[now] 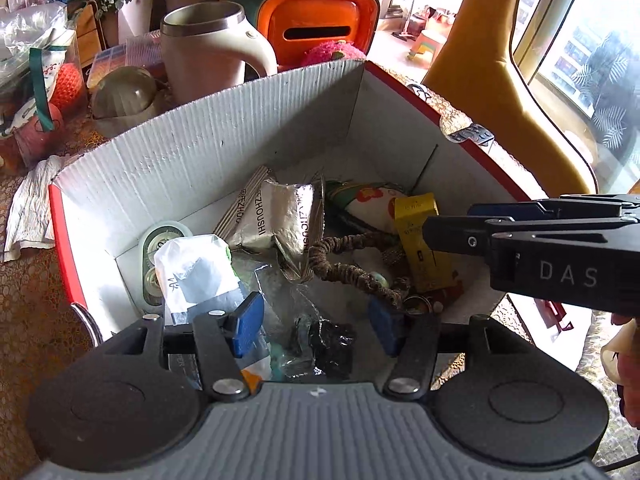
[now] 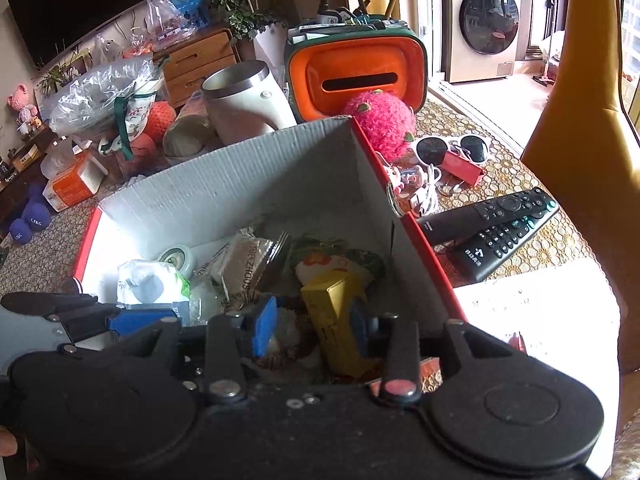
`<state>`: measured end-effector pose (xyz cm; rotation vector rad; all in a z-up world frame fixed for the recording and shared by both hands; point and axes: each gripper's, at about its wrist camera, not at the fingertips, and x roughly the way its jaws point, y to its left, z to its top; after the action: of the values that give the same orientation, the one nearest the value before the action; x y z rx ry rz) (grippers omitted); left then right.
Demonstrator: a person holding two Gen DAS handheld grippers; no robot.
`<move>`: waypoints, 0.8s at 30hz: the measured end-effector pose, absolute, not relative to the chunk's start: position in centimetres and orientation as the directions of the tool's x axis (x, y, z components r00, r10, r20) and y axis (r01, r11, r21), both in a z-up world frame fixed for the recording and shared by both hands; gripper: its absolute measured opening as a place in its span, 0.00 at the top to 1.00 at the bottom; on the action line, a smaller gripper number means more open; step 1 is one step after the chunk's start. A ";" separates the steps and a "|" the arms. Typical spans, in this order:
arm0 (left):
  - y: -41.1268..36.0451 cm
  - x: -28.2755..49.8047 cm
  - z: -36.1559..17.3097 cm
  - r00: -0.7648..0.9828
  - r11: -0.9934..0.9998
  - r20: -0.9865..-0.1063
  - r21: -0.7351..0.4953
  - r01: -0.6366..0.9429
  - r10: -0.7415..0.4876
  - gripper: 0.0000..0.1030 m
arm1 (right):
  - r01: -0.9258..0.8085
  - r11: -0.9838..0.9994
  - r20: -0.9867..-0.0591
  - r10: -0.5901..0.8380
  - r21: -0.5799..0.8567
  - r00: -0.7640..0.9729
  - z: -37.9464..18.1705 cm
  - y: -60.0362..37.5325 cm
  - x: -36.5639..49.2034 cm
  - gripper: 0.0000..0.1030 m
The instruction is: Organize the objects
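A red cardboard box with white inside walls [image 1: 192, 152] [image 2: 224, 196] holds several small items: a yellow carton [image 1: 420, 240] [image 2: 336, 312], a white packet [image 1: 192, 268] [image 2: 148, 280], a braided cord [image 1: 352, 264], a foil pouch [image 1: 280, 216] and a tape roll [image 1: 160, 244]. My left gripper [image 1: 316, 324] is open over the box, above a crumpled clear wrapper [image 1: 316, 344]. My right gripper [image 2: 312, 328] is open inside the box, its blue pads either side of the yellow carton's near end; it also shows from the side in the left wrist view [image 1: 496, 228].
Behind the box stand a white kettle [image 1: 212, 56] [image 2: 244, 100], an orange caddy [image 1: 316, 24] [image 2: 356, 72] and a pink knitted ball [image 2: 380, 120]. Two remotes [image 2: 496, 224], white sunglasses [image 2: 452, 148] and a cable lie right of the box. A mustard chair [image 1: 500, 72] stands right.
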<state>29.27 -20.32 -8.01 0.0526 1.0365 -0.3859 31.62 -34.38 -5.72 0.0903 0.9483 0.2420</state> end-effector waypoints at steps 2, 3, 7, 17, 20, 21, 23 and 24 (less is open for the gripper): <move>-19.9 28.7 -7.3 0.461 0.930 -0.835 -0.146 0.338 -0.299 0.44 | -0.174 0.969 -0.787 0.244 0.175 0.567 -5.1 -34.1 31.0 0.59; -19.7 28.4 -7.0 0.467 0.929 -0.831 -0.149 0.338 -0.303 0.44 | -0.179 0.969 -0.784 0.243 0.170 0.571 -4.8 -34.0 30.7 0.59; -18.5 27.0 -5.5 0.502 0.931 -0.809 -0.142 0.336 -0.305 0.43 | -0.197 0.968 -0.770 0.242 0.153 0.590 -3.5 -33.4 29.3 0.56; -14.5 23.2 -2.1 0.607 0.936 -0.725 -0.153 0.317 -0.324 0.34 | -0.238 0.961 -0.725 0.262 0.139 0.637 -0.5 -32.1 25.1 0.48; -13.6 21.8 -1.1 0.647 0.936 -0.689 -0.142 0.321 -0.327 0.30 | -0.250 0.959 -0.712 0.270 0.137 0.648 0.0 -31.6 23.8 0.44; -13.3 21.3 -0.9 0.659 0.938 -0.680 -0.135 0.320 -0.323 0.29 | -0.255 0.957 -0.707 0.275 0.137 0.652 0.1 -31.5 23.3 0.42; -12.8 20.4 -0.4 0.675 0.939 -0.666 -0.122 0.320 -0.317 0.25 | -0.265 0.956 -0.695 0.277 0.128 0.663 0.4 -31.1 22.3 0.38; -12.6 19.9 -0.2 0.683 0.940 -0.659 -0.117 0.320 -0.315 0.23 | -0.273 0.954 -0.690 0.279 0.122 0.668 0.5 -31.0 21.9 0.38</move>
<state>19.93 -12.63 -0.25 0.0073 0.7377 -0.3555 21.89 -30.95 0.53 0.0082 0.7797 0.3113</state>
